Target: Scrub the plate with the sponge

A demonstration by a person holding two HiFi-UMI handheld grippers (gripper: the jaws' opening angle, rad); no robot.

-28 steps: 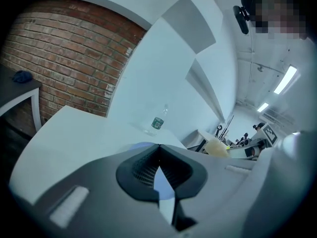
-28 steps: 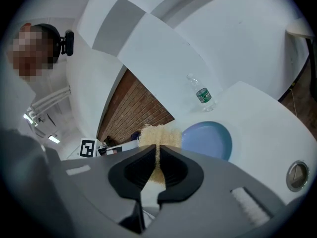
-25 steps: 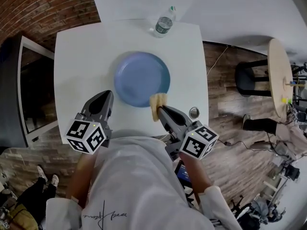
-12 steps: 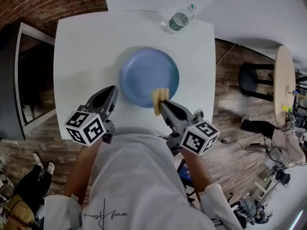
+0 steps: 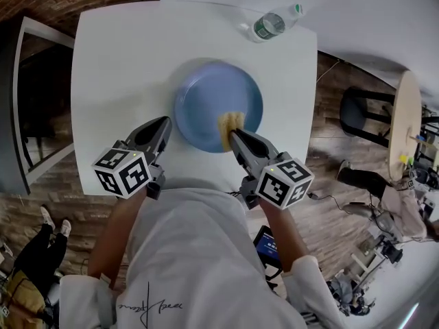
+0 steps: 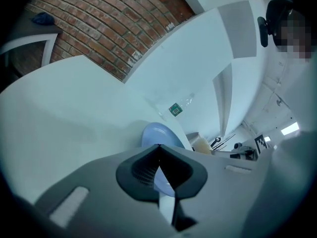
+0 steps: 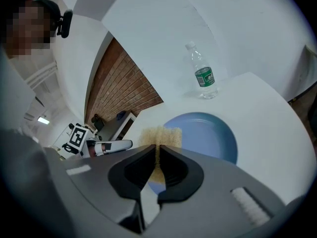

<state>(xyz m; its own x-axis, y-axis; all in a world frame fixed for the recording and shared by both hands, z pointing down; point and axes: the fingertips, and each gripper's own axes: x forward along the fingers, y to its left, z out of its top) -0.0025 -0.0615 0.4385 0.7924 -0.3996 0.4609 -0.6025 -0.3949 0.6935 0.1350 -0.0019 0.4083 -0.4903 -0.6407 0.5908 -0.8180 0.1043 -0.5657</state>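
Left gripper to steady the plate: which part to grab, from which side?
Probably the raised near-left rim of the plate, coming low from the left: it lies flat, so only the rim gives a lip, and the sponge occupies the near-right.

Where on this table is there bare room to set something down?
Bare: the table's far-left corner, between plate and left edge; a narrower strip right of the plate. Crowded: the near edge, with left tongs, right tongs and sponge; the bottle takes the far-right corner.

The plate (image 5: 209, 98) looks smooth, faintly glossy; the sponge (image 5: 229, 126) rough and porous. The table (image 5: 123, 53) is matt and smooth; the bottle (image 5: 271, 25) clear plastic.
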